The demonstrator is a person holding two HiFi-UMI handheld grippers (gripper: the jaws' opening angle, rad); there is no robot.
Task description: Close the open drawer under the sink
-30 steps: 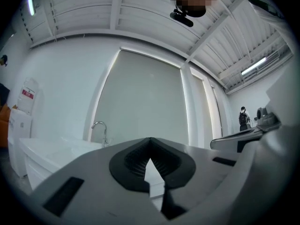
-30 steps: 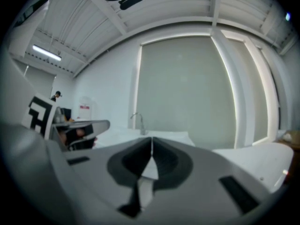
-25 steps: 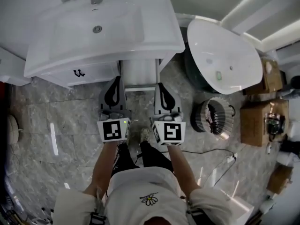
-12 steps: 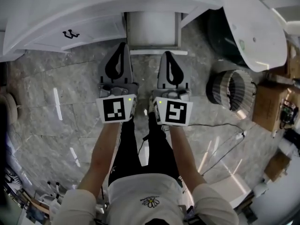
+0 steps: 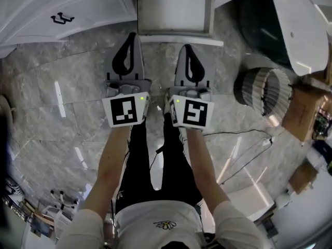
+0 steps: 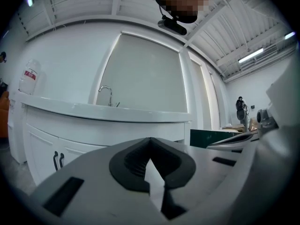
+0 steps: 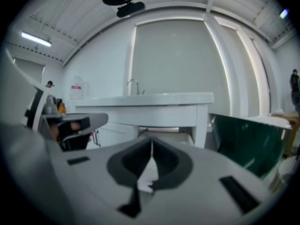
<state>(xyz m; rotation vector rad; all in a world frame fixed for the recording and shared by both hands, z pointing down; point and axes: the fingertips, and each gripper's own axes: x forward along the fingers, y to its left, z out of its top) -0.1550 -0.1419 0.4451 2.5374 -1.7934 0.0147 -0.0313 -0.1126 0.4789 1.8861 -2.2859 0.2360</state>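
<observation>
A: Head view, against 1 second ago?
B: The open white drawer (image 5: 174, 9) now sits at the top edge, larger than before, near the grey left gripper (image 5: 133, 35) and grey right gripper (image 5: 188, 46), both over grey marble floor tiles (image 5: 67, 113).
A: Left gripper view?
B: Jaws together, empty; white 2-handled cabinet (image 6: 42, 144) ahead-left.
A: Right gripper view?
B: Jaws together, empty; drawer straight beyond, dark green tub (image 7: 248, 135) right

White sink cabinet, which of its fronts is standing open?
The white drawer in the middle, jutting out over the grey floor. The white door with black handles left of it is shut.
</observation>
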